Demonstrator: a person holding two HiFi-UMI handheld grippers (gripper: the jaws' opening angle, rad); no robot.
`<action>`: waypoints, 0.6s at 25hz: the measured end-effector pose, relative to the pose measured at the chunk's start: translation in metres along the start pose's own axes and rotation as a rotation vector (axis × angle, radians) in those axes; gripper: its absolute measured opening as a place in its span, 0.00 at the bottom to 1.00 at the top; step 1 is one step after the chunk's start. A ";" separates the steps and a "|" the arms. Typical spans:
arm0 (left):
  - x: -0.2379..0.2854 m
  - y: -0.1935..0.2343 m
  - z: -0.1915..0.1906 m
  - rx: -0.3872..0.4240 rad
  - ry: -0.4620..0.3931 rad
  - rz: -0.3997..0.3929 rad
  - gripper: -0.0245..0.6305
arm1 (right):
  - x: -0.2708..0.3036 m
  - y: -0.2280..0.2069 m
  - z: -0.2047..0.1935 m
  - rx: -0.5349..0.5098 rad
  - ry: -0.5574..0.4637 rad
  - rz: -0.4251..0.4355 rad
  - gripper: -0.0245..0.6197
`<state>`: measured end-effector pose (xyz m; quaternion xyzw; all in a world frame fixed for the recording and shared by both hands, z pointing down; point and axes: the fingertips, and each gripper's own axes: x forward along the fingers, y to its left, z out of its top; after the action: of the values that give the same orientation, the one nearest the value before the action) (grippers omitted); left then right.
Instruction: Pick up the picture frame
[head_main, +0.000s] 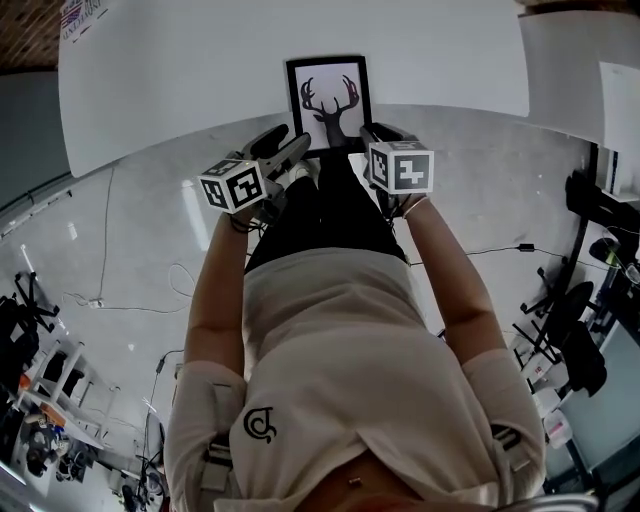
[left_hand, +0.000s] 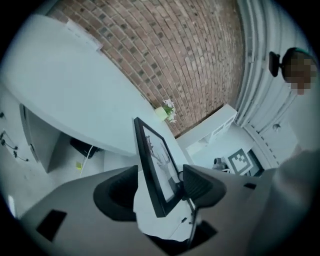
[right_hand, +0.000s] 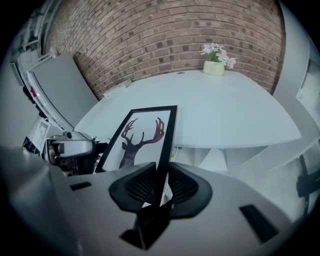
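Two sides of the frame (head_main: 328, 100) are covered: right tongs (right_hand: 161, 186) pinch its right edge, left tongs (left_hand: 159, 189) stand spread astride its left. It hangs over the desk's (head_main: 200, 70) near edge, long axis pointing away.

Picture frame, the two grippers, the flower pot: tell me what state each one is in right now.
picture frame: face up, one edge clamped, near end out past the table edge.
left gripper: open, the frame's edge between its jaws but not clamped.
right gripper: shut on the frame's edge.
flower pot: upright on the table.
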<state>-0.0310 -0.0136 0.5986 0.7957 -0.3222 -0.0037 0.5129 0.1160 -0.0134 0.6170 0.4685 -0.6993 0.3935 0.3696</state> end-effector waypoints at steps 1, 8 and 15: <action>0.006 0.001 -0.003 -0.031 0.010 -0.016 0.48 | -0.002 -0.001 -0.001 -0.003 -0.003 0.000 0.17; 0.037 -0.001 -0.018 -0.147 0.111 -0.131 0.47 | -0.003 -0.003 -0.003 -0.007 -0.011 -0.001 0.17; 0.061 -0.014 -0.023 -0.234 0.151 -0.217 0.30 | -0.003 -0.005 -0.003 -0.018 -0.012 0.003 0.17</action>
<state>0.0325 -0.0226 0.6183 0.7587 -0.1925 -0.0368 0.6213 0.1215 -0.0112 0.6168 0.4664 -0.7056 0.3852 0.3690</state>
